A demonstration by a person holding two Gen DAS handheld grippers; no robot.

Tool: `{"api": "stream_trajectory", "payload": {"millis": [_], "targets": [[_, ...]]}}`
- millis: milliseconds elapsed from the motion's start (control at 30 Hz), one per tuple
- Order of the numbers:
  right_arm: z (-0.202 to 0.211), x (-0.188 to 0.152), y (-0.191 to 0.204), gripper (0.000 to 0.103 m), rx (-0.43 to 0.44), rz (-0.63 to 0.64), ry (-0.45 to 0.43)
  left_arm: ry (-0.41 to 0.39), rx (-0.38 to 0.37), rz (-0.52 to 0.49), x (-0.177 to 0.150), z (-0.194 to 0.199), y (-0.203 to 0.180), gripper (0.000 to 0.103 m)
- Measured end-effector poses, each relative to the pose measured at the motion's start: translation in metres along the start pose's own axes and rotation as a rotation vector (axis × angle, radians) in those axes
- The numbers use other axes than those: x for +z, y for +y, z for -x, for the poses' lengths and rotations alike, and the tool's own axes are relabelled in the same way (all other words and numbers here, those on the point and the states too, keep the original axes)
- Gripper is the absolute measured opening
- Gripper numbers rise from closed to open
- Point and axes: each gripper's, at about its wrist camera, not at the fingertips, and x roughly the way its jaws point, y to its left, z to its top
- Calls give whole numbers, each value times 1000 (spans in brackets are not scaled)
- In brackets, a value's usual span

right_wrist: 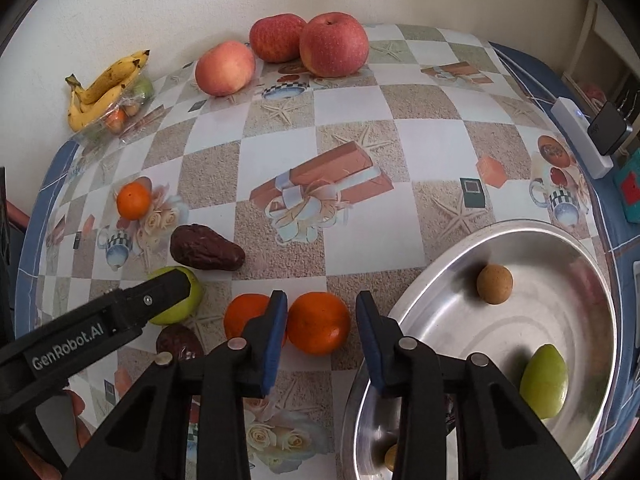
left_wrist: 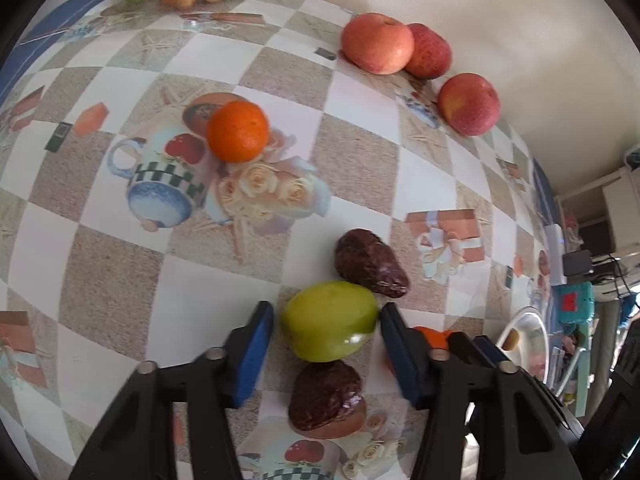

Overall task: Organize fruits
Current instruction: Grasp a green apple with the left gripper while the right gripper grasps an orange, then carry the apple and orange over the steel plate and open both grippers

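Note:
My left gripper [left_wrist: 326, 322] is open with its blue pads on either side of a green fruit [left_wrist: 330, 320] on the table; the right pad touches or nearly touches it. Two dark brown avocados lie beside it, one beyond [left_wrist: 370, 262] and one nearer [left_wrist: 326, 394]. My right gripper [right_wrist: 322, 320] is open around an orange [right_wrist: 318, 322], with a second orange [right_wrist: 244, 316] just left of its left finger. The left gripper [right_wrist: 100, 328] and green fruit [right_wrist: 180, 300] also show in the right wrist view.
A steel bowl [right_wrist: 440, 272] at the right holds a green fruit [right_wrist: 544, 380] and a brown round fruit [right_wrist: 494, 283]. Three red apples [right_wrist: 332, 44] sit by the far wall. Bananas on a clear tray [right_wrist: 104, 88] are far left. Another orange [right_wrist: 133, 201] lies at left.

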Motion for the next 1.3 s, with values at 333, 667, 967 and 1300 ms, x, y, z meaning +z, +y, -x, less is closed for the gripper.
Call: {"api": "stream_trajectory", "payload": {"millis": [333, 667, 967, 1300], "targets": [[-1, -1, -1, 32, 16, -19, -1, 2, 3, 38, 1, 5, 6, 53], [4, -1, -5, 30, 30, -46, -22, -41, -27, 87, 10, 27, 12, 53], [37, 6, -7, 30, 70, -56, -98, -82, -34, 82, 13, 47, 8, 53], [46, 5, -16, 30, 72, -73, -102, -83, -29, 18, 3, 46, -21, 53]]}}
